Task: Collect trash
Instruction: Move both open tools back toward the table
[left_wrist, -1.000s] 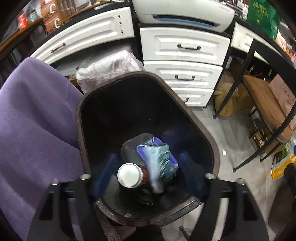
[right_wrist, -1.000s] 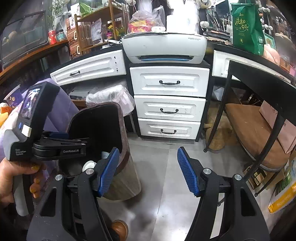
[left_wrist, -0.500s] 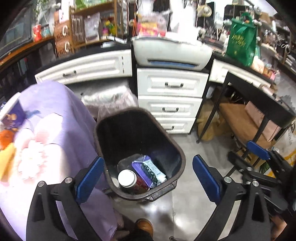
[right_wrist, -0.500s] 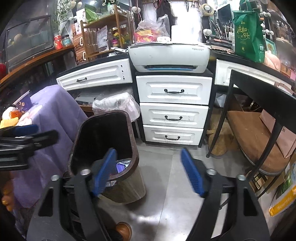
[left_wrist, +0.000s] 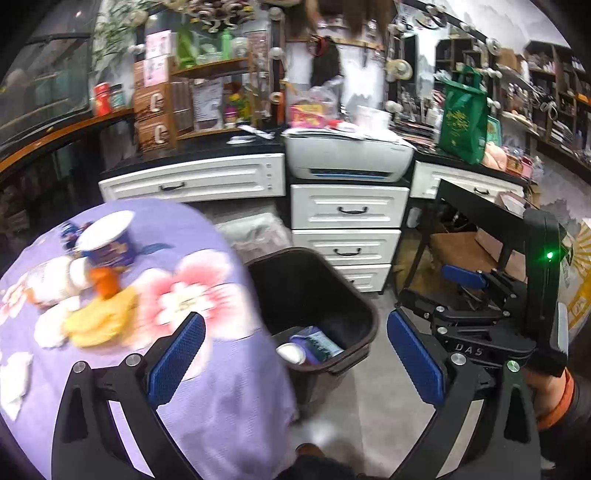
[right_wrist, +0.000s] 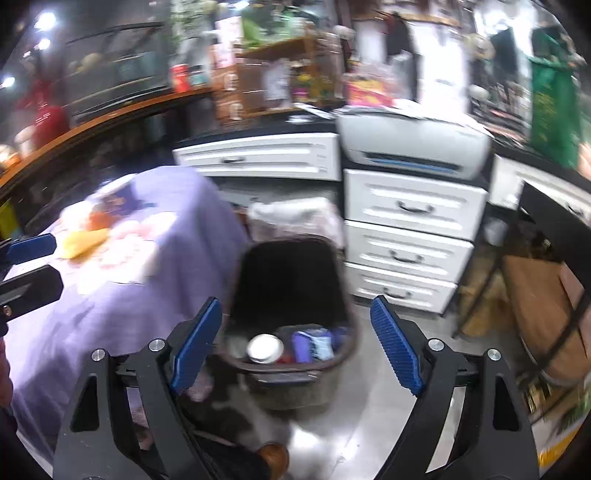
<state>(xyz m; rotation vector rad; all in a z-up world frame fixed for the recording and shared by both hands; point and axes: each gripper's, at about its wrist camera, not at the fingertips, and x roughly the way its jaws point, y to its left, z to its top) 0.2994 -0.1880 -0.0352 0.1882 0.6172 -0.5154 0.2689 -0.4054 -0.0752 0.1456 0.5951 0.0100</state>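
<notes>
A dark brown bin (left_wrist: 369, 321) (right_wrist: 347, 321) stands on the floor beside a table under a purple flowered cloth (left_wrist: 221, 387). In the bin lie a silver-topped can (left_wrist: 291, 352) (right_wrist: 264, 347) and a blue-purple packet (left_wrist: 317, 343) (right_wrist: 314, 343). On the cloth sit a blue tub with a white lid (left_wrist: 107, 240), an orange piece (left_wrist: 105, 282), a yellow wrapper (left_wrist: 99, 321) (right_wrist: 79, 242) and white tissue (left_wrist: 48, 328). My left gripper (left_wrist: 295, 356) hovers wide open and empty above the table edge and bin. My right gripper (right_wrist: 295, 345) is empty above the bin, its jaws opening.
White drawers (left_wrist: 347, 210) with a printer (left_wrist: 347, 158) on top stand behind the bin. A clear-bagged bin (right_wrist: 295, 218) stands between them and the table. A black-framed desk (left_wrist: 480, 210) with a brown seat under it is on the right. A shoe (right_wrist: 273, 456) shows on the grey floor.
Both grippers rose and drew back from the bin. The left one came out of the bin's mouth, bringing the table top into view. Both pairs of jaws spread wider.
</notes>
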